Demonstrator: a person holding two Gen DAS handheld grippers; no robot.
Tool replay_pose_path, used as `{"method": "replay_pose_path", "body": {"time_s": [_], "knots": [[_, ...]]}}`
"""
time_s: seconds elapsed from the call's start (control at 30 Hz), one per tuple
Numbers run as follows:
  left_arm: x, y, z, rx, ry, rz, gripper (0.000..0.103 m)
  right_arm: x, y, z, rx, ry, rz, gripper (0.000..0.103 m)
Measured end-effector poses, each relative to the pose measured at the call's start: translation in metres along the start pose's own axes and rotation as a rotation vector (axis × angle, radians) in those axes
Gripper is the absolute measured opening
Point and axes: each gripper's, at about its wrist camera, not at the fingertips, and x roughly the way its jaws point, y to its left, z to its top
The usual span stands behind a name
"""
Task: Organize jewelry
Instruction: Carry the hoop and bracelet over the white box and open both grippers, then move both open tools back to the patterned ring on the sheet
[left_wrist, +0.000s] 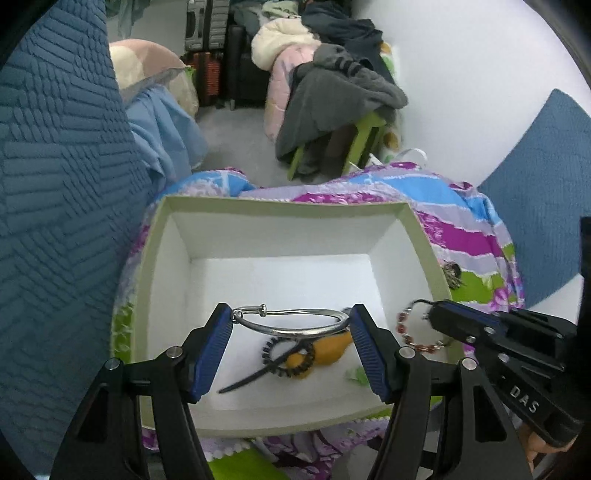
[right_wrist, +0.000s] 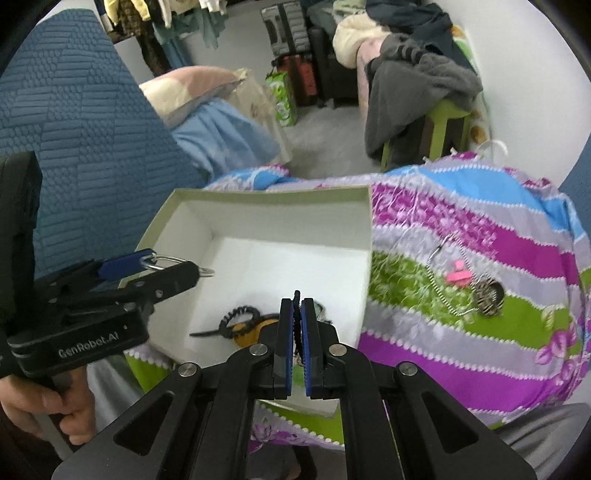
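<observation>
A white open box (left_wrist: 173, 258) (right_wrist: 258, 206) sits on a colourful striped cloth. My left gripper (left_wrist: 290, 319) is shut on a silver bangle (left_wrist: 295, 325) and holds it above the box floor; it shows in the right wrist view (right_wrist: 177, 264) too. My right gripper (right_wrist: 297, 306) (left_wrist: 436, 314) is shut on a red beaded bracelet (left_wrist: 413, 338) over the box's right edge. Inside the box lie a black beaded bracelet (left_wrist: 291, 356) (right_wrist: 236, 317), a black strap (left_wrist: 243, 382) and an orange piece (left_wrist: 332, 352).
On the cloth (right_wrist: 461, 221) right of the box lie a silver chain (right_wrist: 443, 273), a pink clip (right_wrist: 458, 275) and a striped round pendant (right_wrist: 487, 293). A blue textured cushion (left_wrist: 55, 184) stands left. A green stool with clothes (left_wrist: 351, 110) stands behind.
</observation>
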Motion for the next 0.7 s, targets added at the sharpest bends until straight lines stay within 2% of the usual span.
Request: {"method": "replay_pose_path", "body": {"time_s": [0.07, 0.2, 0.37, 0.53, 0.7], "knots": [[-0.003, -0.002, -0.003, -0.005, -0.007, -0.008, 0.067, -0.002, -0.002, 0.002, -0.001, -0.002, 0.014, 0.005], [-0.017, -0.008, -0.001, -0.014, -0.046, 0.020, 0.067, -0.016, 0.001, 0.009, -0.047, -0.030, 0.036, 0.021], [-0.040, -0.015, 0.009, -0.041, -0.106, 0.042, 0.079, -0.041, 0.005, 0.019, -0.089, -0.085, 0.045, 0.024], [-0.063, -0.028, 0.016, -0.062, -0.161, 0.032, 0.080, -0.071, -0.006, 0.027, -0.112, -0.150, 0.035, 0.027], [-0.076, -0.055, 0.021, -0.072, -0.204, -0.010, 0.080, -0.098, -0.031, 0.032, -0.099, -0.212, 0.019, 0.027]]}}
